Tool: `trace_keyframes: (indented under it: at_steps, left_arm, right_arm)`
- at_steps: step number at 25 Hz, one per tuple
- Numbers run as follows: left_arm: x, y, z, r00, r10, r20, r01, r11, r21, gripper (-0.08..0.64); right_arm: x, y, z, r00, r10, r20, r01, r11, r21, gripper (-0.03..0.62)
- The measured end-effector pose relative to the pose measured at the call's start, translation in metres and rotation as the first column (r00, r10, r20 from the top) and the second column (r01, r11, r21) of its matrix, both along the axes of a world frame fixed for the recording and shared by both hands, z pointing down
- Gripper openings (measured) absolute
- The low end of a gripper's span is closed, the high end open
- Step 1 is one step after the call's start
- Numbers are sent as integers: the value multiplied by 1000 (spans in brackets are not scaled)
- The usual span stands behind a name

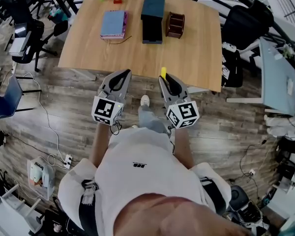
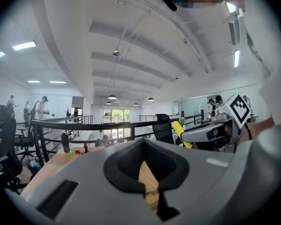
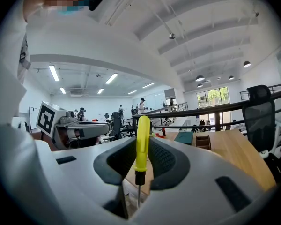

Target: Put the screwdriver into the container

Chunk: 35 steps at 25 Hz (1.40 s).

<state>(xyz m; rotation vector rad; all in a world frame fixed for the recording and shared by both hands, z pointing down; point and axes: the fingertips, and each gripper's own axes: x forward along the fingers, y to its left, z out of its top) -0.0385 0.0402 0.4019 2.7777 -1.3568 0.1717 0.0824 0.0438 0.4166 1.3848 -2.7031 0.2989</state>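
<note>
Wooden worktop lies ahead of the person, with the brown container on its far side, well ahead and slightly right of the right gripper. That gripper, the nearer one, clamps the screwdriver, its yellow handle pointing forward and its shaft running back between the jaws. The left gripper is closed on nothing.

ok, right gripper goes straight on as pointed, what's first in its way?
Likely the dark box on the wooden table, left of the brown container; height unclear, so maybe the table's near edge. The yellow screwdriver it holds leads.
</note>
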Motion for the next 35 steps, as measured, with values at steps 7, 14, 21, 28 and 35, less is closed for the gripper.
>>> trace_keyframes:
  at_steps: [7,14,21,28,35]
  left_arm:
    - [15,-54,4,1000,-6,-2,6,1000,-20,9]
    - [30,-103,7,1000,-26,0,26,999,-34,9]
    - [38,-151,13,999,-53,-1,53,997,-47,9]
    - [41,-192,17,996,-94,0,94,994,-46,9]
    - [36,-227,25,992,-124,13,125,991,-45,9]
  right_arm:
    - [11,-54,3,1000,-20,-10,20,1000,-18,72]
    - [23,-103,5,999,-40,-8,40,999,-36,72]
    - [34,-154,7,998,-56,-10,55,998,-42,72]
    - [38,-199,21,996,-94,-11,93,993,-73,72]
    - [30,-236,32,993,-118,-5,117,989,-88,72]
